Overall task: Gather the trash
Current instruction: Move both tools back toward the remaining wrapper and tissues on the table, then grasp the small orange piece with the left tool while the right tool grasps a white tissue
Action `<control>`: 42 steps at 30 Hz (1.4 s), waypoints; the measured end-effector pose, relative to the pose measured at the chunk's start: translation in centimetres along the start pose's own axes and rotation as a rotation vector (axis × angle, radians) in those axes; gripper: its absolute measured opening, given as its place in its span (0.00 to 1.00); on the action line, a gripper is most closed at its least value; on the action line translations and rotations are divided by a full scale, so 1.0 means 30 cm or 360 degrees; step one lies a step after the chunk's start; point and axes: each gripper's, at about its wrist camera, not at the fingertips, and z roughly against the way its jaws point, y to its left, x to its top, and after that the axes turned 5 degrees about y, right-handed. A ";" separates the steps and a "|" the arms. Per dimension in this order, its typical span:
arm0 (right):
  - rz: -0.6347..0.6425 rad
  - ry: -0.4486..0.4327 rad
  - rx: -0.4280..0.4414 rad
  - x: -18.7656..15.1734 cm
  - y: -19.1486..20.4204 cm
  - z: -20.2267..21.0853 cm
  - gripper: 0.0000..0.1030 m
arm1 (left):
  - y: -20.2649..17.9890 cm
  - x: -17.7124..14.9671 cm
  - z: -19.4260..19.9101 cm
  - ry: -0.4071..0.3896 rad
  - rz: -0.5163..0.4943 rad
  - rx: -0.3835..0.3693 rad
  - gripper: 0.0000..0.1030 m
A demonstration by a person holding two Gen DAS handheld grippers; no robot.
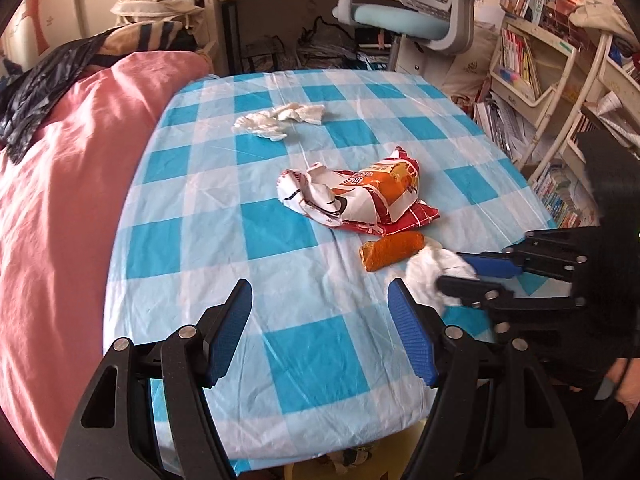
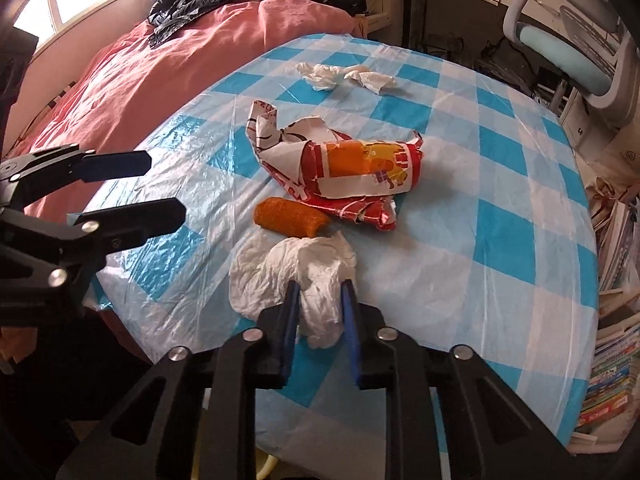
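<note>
On the blue-checked tablecloth (image 1: 192, 240) lies a crumpled white tissue wad (image 2: 280, 276) near the front edge. My right gripper (image 2: 320, 286) is shut on its near end, blue pads pinching the paper; in the left wrist view that gripper (image 1: 454, 270) reaches in from the right onto the tissue wad (image 1: 428, 276). Just beyond sits an orange crusty food piece (image 2: 290, 218) (image 1: 392, 250), then a crumpled red, white and orange snack wrapper (image 2: 348, 168) (image 1: 360, 196). More white tissues (image 2: 344, 76) (image 1: 280, 120) lie farther back. My left gripper (image 1: 320, 300) (image 2: 168, 190) hovers open over bare cloth, holding nothing.
A pink quilt (image 1: 60, 200) with a black plastic bag (image 2: 192, 4) borders the table's left side. A light blue office chair (image 1: 404, 20) stands behind the table. Shelves crammed with books (image 1: 520, 64) line the right side.
</note>
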 end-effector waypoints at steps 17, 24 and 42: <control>-0.0015 0.0012 -0.0186 -0.018 -0.146 0.049 0.14 | -0.164 0.096 -0.200 0.0170 -0.0236 -0.0065 0.35; -0.0028 -0.0038 -0.0127 -0.014 -0.139 0.071 0.14 | -0.129 0.077 -0.159 0.0183 -0.0168 -0.0151 0.20; 0.0338 -0.0198 -0.0203 -0.050 0.153 0.179 0.14 | 0.036 -0.098 0.061 0.0004 0.0147 -0.0183 0.20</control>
